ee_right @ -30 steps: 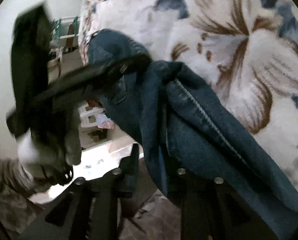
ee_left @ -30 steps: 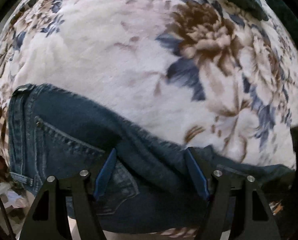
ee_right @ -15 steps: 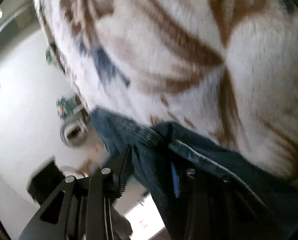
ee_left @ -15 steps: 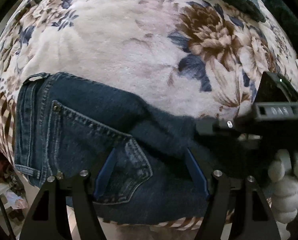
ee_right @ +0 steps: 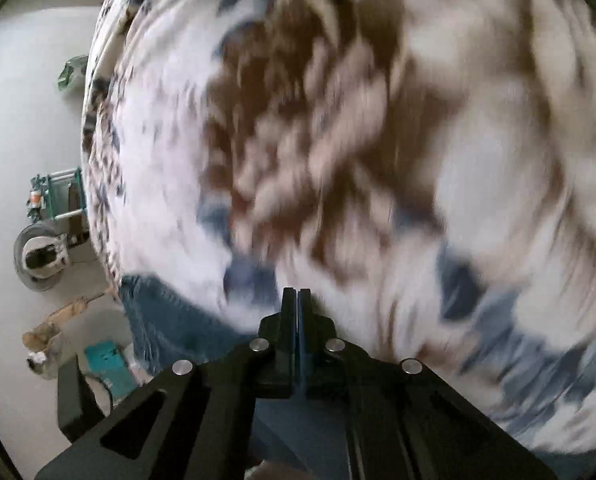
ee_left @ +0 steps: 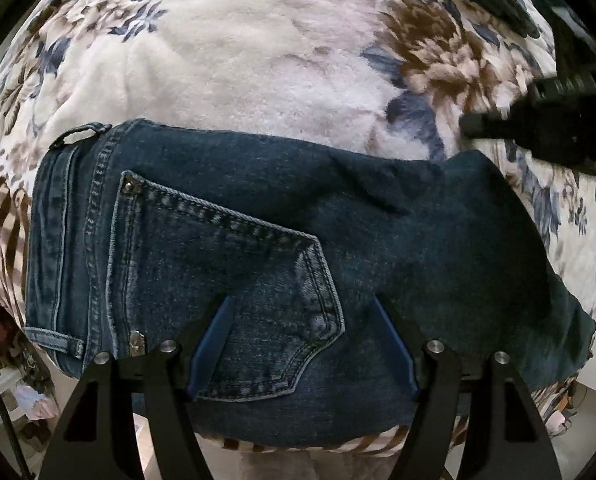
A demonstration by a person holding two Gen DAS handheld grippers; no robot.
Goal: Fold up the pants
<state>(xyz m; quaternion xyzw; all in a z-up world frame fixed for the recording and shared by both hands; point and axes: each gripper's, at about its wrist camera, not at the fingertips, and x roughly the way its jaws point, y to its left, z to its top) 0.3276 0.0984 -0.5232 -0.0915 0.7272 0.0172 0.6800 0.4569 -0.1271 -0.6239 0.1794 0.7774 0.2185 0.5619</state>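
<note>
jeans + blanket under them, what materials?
Jeans: denim, dark blue and matte, judging by the faded contrast seams, rivets and patch pocket. Blanket: probably plush fleece, given its fuzzy, clumped pile and printed brown-and-blue flowers.

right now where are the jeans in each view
Left wrist view: the jeans fill the lower middle, back pocket up, lying flat on the flowery blanket, behind the open left gripper.
Right wrist view: only a strip of them shows at lower left, left of the shut right gripper; the picture is blurred.
Shared landmark: the blanket's brown flower.
</note>
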